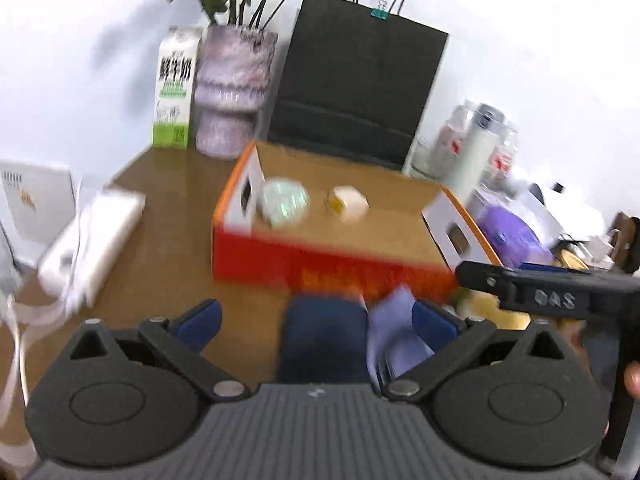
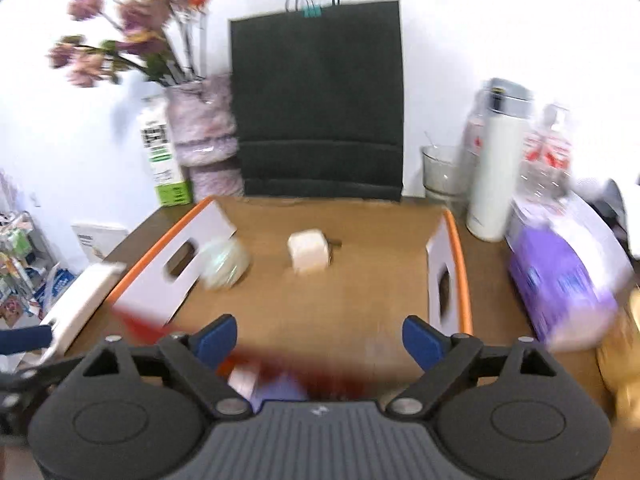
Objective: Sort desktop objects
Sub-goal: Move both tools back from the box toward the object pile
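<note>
An open orange cardboard box (image 1: 320,266) stands on the wooden desk, also in the right wrist view (image 2: 460,264). Inside lie a pale green round object (image 1: 285,202) (image 2: 224,262) and a white cube (image 1: 348,204) (image 2: 309,254). My left gripper (image 1: 320,320) is open in front of the box; a dark blue object (image 1: 324,340) and a lilac packet (image 1: 394,332) lie between its fingers. My right gripper (image 2: 320,336) is open and empty over the box's near edge; it shows at the right in the left wrist view (image 1: 548,294).
A black paper bag (image 1: 356,84), a vase of flowers (image 1: 232,92) and a milk carton (image 1: 174,88) stand at the back. A white flask (image 2: 496,168), a glass (image 2: 442,172) and a purple pack (image 2: 560,280) stand at the right. A white block (image 1: 92,240) lies left.
</note>
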